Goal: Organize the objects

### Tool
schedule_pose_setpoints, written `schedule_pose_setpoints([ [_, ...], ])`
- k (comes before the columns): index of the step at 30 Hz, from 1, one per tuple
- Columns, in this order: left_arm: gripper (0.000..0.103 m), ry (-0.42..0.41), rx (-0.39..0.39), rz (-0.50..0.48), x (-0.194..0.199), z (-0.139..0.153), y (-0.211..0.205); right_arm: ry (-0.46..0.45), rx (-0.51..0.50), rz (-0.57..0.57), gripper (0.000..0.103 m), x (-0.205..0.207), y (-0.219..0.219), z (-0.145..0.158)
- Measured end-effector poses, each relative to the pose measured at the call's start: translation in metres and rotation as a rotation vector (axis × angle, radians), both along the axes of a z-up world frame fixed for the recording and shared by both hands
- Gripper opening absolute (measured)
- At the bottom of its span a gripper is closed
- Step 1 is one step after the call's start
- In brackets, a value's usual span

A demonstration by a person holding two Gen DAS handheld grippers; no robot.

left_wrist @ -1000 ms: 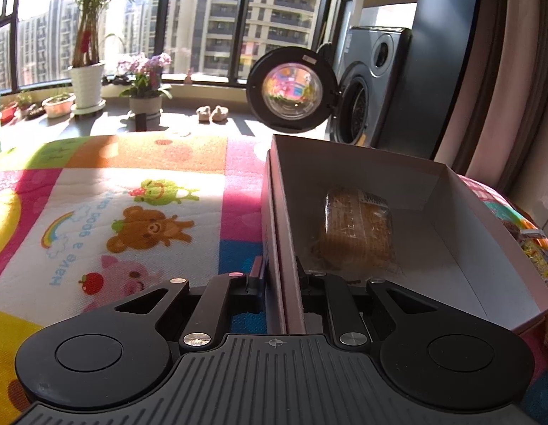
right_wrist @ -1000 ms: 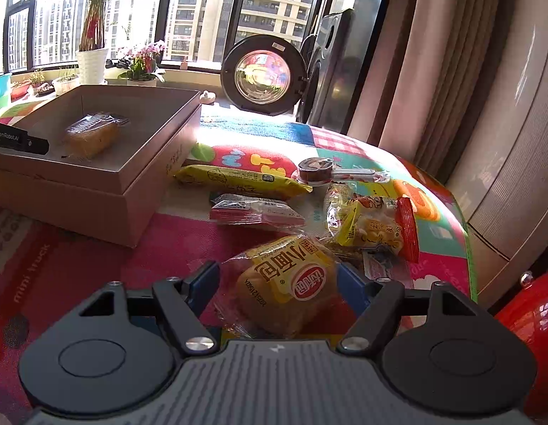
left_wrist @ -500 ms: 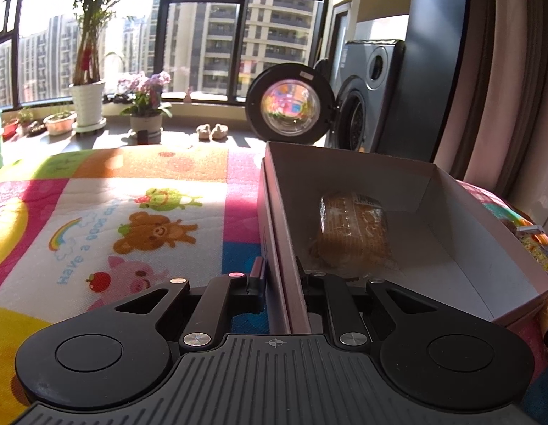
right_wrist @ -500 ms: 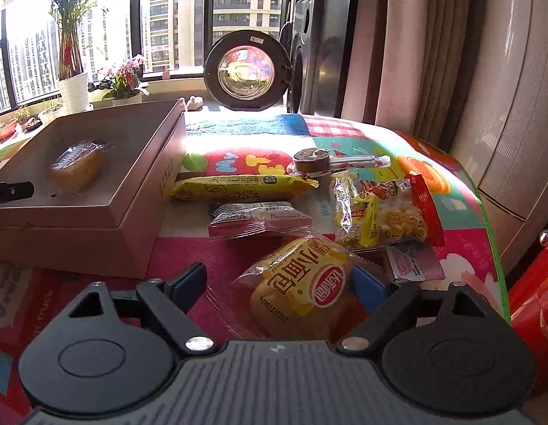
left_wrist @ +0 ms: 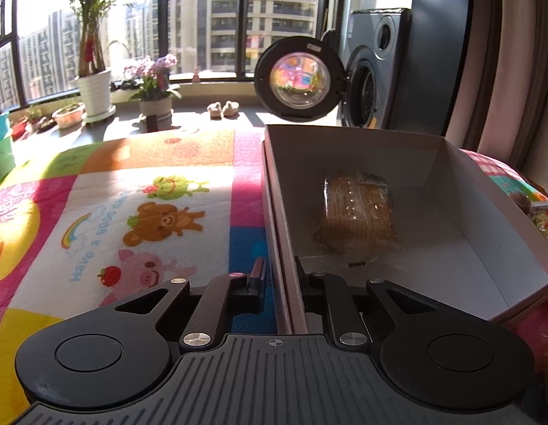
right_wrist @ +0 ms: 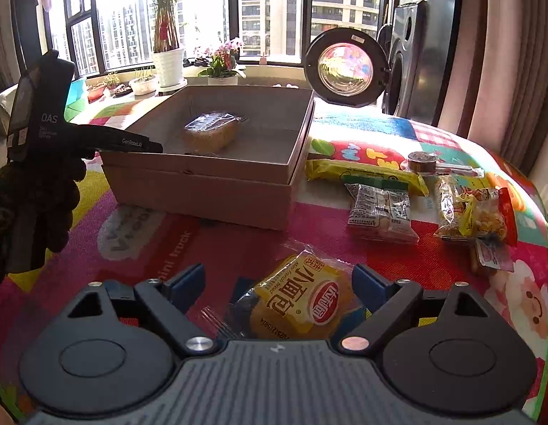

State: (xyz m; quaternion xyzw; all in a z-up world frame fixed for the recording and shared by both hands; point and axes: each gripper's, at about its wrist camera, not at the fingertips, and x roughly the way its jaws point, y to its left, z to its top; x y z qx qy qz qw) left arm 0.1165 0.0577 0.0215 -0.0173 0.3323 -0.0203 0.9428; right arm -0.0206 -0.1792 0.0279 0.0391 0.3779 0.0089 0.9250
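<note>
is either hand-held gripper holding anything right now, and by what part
The left hand-held gripper is shut on the box, pinching its near side wall. The right hand-held gripper holds nothing; it stands open around the bread packet.

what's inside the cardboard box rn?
One wrapped bread lies on the floor of the cardboard box. Nothing else shows; the near corner is hidden behind the left tongs.
</note>
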Motion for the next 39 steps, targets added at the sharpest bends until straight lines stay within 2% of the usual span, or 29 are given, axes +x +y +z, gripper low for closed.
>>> schedule_pose_setpoints([
  [2,0.015,-0.008,0.006,-0.006,-0.001,0.0,0.0,0.038,0.078,-0.057,0.101,0.008,-0.009,-0.006],
  [3,0.015,-0.012,0.002,-0.009,-0.001,0.0,0.0,0.058,0.107,-0.074,0.101,0.011,-0.012,-0.011],
  [4,0.015,-0.013,-0.004,-0.011,-0.001,-0.001,0.001,0.073,0.114,-0.084,0.101,0.013,-0.012,-0.014],
  [6,0.015,-0.012,-0.02,-0.015,-0.001,-0.001,0.002,0.085,0.055,-0.086,0.099,0.013,-0.006,-0.018],
  [7,0.015,-0.013,-0.02,-0.015,-0.001,-0.001,0.002,0.086,0.005,-0.069,0.09,0.011,0.001,-0.018],
  [8,0.015,-0.015,-0.016,-0.014,-0.002,-0.001,0.001,0.09,-0.051,-0.039,0.076,0.007,0.008,-0.017],
  [9,0.015,-0.019,-0.009,-0.014,-0.003,0.0,0.001,0.098,-0.069,-0.006,0.068,0.004,0.013,-0.015],
  [11,0.015,-0.028,0.004,-0.014,-0.005,0.001,-0.001,0.122,-0.026,0.047,0.058,-0.001,0.016,-0.007],
  [13,0.015,-0.032,0.007,-0.015,-0.006,0.001,-0.001,0.138,-0.004,0.095,0.056,-0.006,0.021,0.003],
  [19,0.015,-0.036,-0.005,-0.018,-0.006,0.001,0.0,0.015,-0.093,0.156,0.056,-0.005,0.043,0.056],
  [25,0.015,-0.043,-0.002,-0.015,-0.006,0.001,0.0,-0.108,-0.192,0.173,0.056,0.031,0.06,0.1],
  [30,0.015,-0.048,-0.006,-0.016,-0.006,0.0,0.001,-0.175,-0.186,0.156,0.056,0.059,0.062,0.127],
  [35,0.015,-0.048,-0.006,-0.016,-0.006,0.0,0.001,-0.225,-0.162,0.124,0.056,0.089,0.058,0.14],
  [39,0.015,-0.049,-0.005,-0.016,-0.007,0.0,0.001,-0.201,-0.158,0.101,0.056,0.116,0.061,0.128],
])
